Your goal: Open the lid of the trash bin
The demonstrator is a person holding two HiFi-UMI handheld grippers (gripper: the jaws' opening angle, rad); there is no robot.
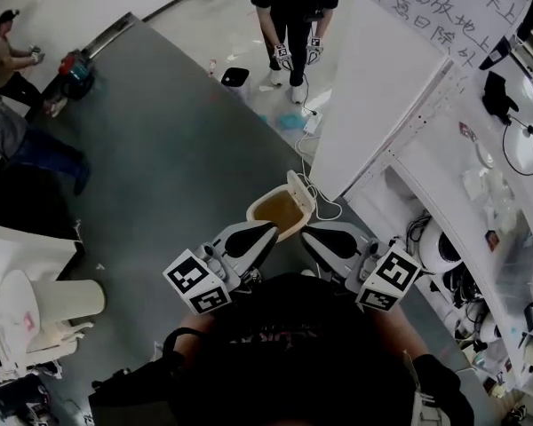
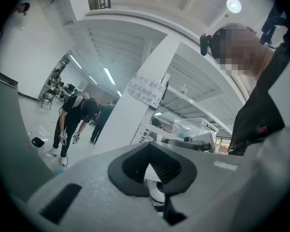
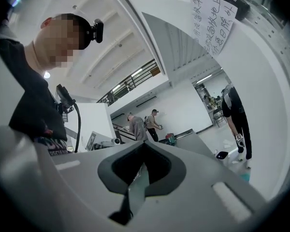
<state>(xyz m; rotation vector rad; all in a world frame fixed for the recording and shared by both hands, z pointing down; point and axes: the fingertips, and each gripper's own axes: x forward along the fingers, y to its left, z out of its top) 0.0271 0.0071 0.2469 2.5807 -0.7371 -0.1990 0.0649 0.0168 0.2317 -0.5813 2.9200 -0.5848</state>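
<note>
Below, between the closed, empty left gripper [image 1: 265,234] and right gripper [image 1: 313,236], the trash bin [image 1: 278,211] stands untouched, lid [image 1: 300,187] up.

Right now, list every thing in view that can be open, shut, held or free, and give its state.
Trash bin, upright, inside showing.
Lid, open, tipped up at the back of the trash bin.
Left gripper, fingers shut, nothing between them.
Right gripper, fingers shut, nothing between them.
</note>
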